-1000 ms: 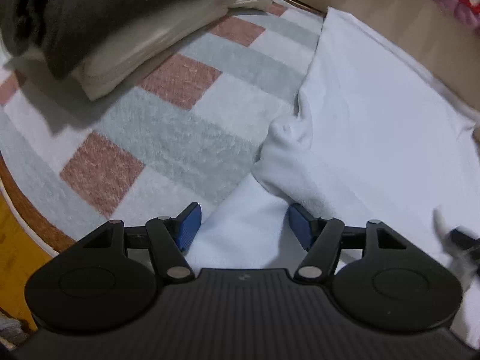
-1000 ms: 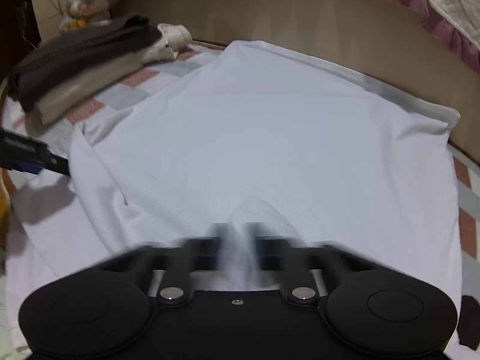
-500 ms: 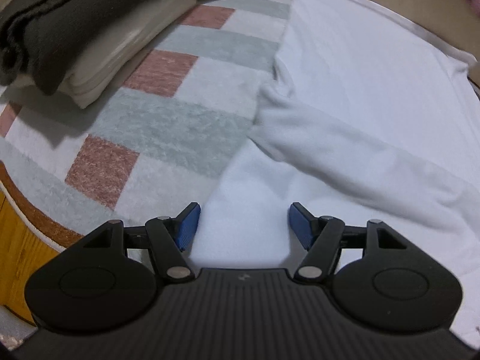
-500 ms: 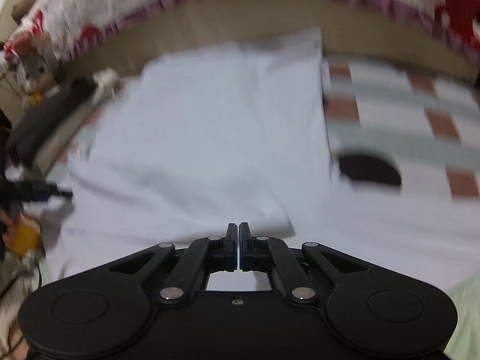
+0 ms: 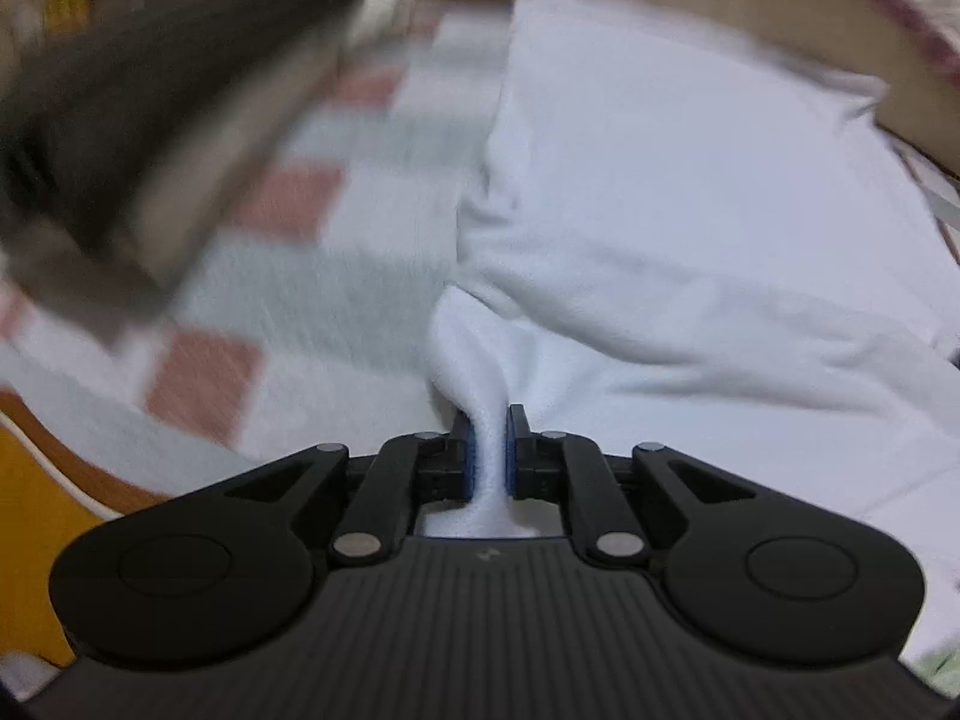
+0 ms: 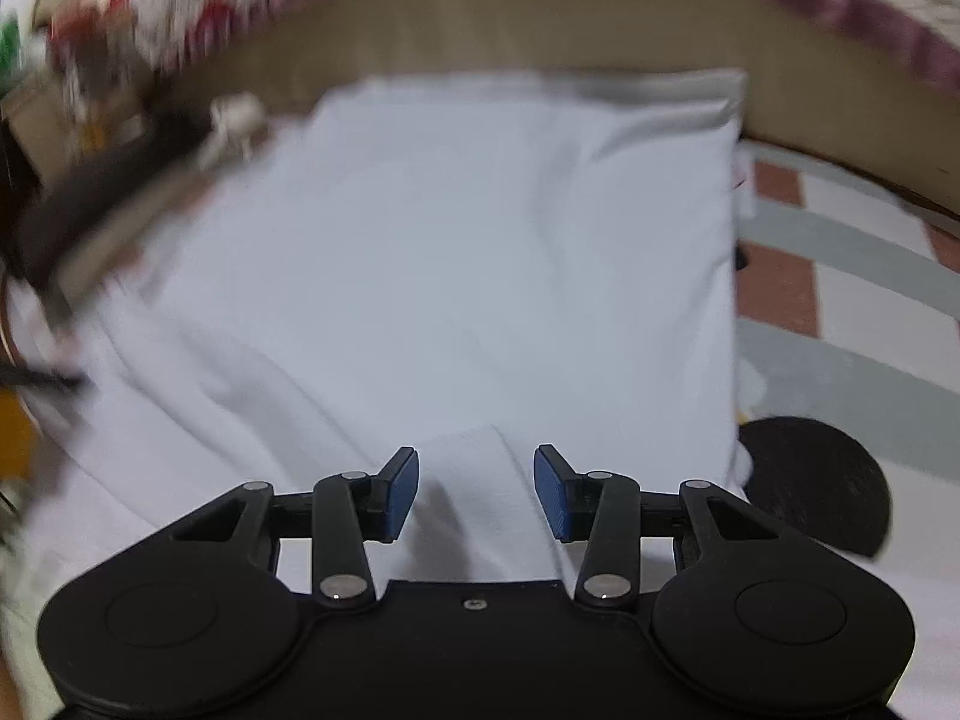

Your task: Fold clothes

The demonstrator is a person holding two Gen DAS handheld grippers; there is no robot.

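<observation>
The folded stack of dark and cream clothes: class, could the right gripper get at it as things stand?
Probably yes. The right gripper, jaws just opened and empty, hovers over the white garment; the stack lies beyond with nothing raised between.

White garment (image 5: 690, 192): soft matt cloth, fine knit, lightly fuzzy at the pinched fold. Checked blanket (image 5: 336, 276): fleecy matt cloth, pink, grey and white. Folded stack (image 5: 156, 120): dark and cream cloth, blurred. Left claw (image 5: 487, 456) and right claw (image 6: 475, 495): matt black plastic, ribbed body, blue rubbery textured pads (image 6: 401, 495), shiny metal pivot pins.
</observation>
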